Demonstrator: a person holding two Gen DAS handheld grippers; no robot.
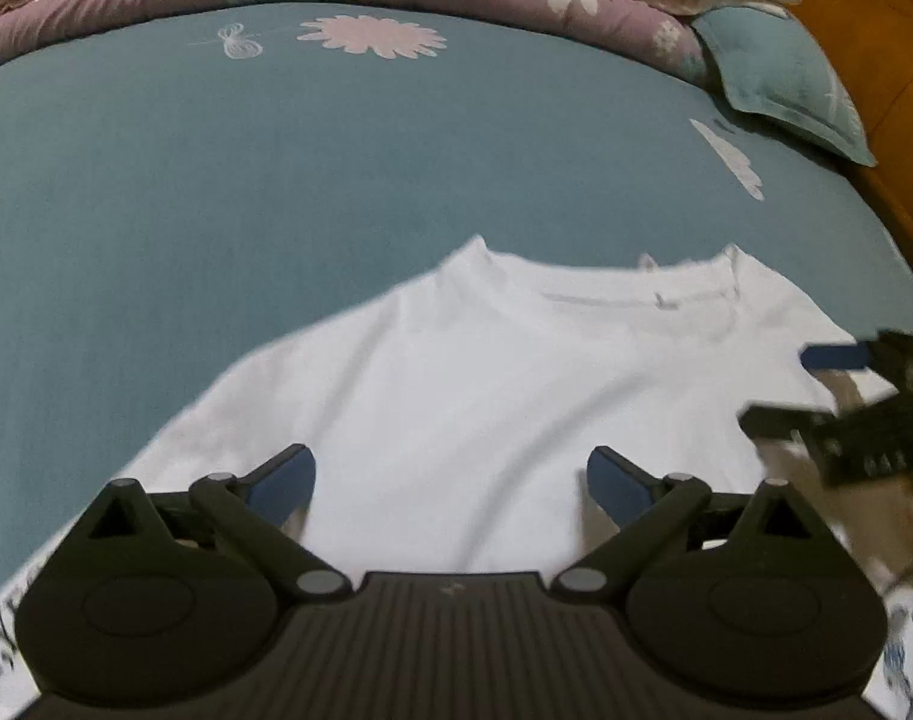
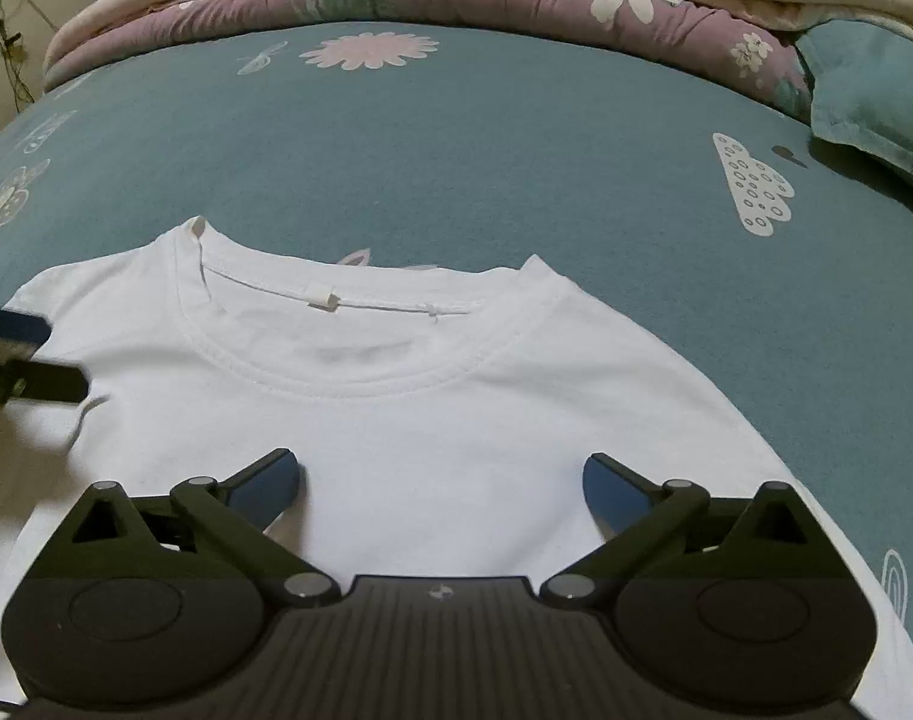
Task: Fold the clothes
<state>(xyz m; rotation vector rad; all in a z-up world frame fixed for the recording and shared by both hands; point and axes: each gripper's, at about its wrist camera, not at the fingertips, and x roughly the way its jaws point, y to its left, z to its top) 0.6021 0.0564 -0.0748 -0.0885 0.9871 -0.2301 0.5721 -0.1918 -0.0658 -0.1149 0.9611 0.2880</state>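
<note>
Two tools (image 1: pixel 450 480) (image 2: pixel 441 483) spread, perhaps above white shirt (image 2: pixel 432 420)

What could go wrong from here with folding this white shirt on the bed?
Both grippers, left gripper and right gripper, are open over the white T-shirt, holding nothing. Closing here could pinch only the top layer or bunch the chest. The blue bedsheet underneath is soft, so fingers might snag it too.

1. The teal pillow (image 2: pixel 876 102) at the right edge of the right wrist view bears pale lettering running down its side; it reads roughly "FLOWERS", cut off by the frame edge.
2. The white T-shirt (image 1: pixel 486 372) carries dark print at the lower left corner of the left wrist view; only fragments show, too cropped to read.
</note>
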